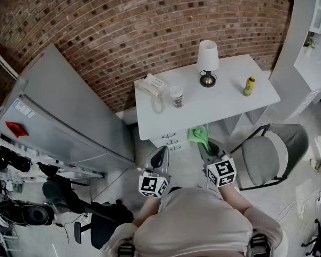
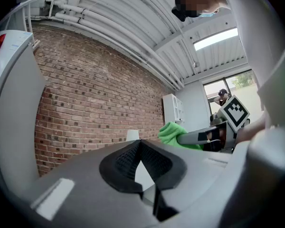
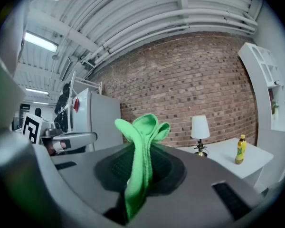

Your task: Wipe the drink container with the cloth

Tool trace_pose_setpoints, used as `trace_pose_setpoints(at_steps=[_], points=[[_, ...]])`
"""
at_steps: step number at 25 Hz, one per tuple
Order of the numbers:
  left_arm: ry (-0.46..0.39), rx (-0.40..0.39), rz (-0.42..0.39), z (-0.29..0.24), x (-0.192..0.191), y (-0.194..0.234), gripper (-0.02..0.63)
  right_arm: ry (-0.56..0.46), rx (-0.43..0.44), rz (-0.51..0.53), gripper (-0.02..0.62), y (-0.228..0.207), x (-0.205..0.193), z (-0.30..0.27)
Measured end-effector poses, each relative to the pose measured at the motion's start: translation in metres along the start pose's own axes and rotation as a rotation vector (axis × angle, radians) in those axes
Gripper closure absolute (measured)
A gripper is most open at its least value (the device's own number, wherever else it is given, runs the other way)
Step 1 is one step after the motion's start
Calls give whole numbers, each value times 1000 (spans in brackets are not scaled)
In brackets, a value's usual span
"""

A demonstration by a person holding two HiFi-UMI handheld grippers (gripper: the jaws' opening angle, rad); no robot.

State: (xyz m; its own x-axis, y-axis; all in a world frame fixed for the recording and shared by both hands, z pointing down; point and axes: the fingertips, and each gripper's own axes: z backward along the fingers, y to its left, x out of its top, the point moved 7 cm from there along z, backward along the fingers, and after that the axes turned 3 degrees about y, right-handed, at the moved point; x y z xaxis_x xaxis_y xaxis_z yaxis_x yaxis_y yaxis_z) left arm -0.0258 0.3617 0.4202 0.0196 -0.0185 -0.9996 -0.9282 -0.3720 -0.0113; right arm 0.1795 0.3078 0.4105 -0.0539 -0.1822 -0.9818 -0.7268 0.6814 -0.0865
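Brick wall at the back, white desk against it. Grey fridge is on the left and a grey chair on the right.

On the desk, left to right: phone, lidded cup, lamp, yellow bottle. All are upright and spaced apart. Cup and bottle are both drink containers and nothing is touching either of them.

Right gripper: jaws clamped on the green cloth. The right gripper view shows the cloth pinched between the pads, with folded loops sticking out past the tips and a strip running down the middle. From the head view, the cloth sits at the desk's front edge, well apart from cup and bottle.

Left gripper: jaws closed, tips meeting, nothing between them. It's held just left of the right gripper, short of the desk.

Both grippers are close in front of the person's body, pointing toward the desk. Left gripper view catches the right gripper and cloth off to its side.
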Motion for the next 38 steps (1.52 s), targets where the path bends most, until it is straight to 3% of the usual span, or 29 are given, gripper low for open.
trace_pose_setpoints(at_steps=[17,23,30,38], points=[[-6,-12,23,-19,0,6,597,-3,-11,-1,554,-13,7,-12],[-28,-84,38,-31,-7,15,597,26,-9,2,554,-19,-1,-36],[-18,-142,58,-85,-31,64,597,19,-40,-14,554,-46,-3,-96],[-26,-164,52,-194,-35,183,597,22,-132,-16,554,-92,16,-224]])
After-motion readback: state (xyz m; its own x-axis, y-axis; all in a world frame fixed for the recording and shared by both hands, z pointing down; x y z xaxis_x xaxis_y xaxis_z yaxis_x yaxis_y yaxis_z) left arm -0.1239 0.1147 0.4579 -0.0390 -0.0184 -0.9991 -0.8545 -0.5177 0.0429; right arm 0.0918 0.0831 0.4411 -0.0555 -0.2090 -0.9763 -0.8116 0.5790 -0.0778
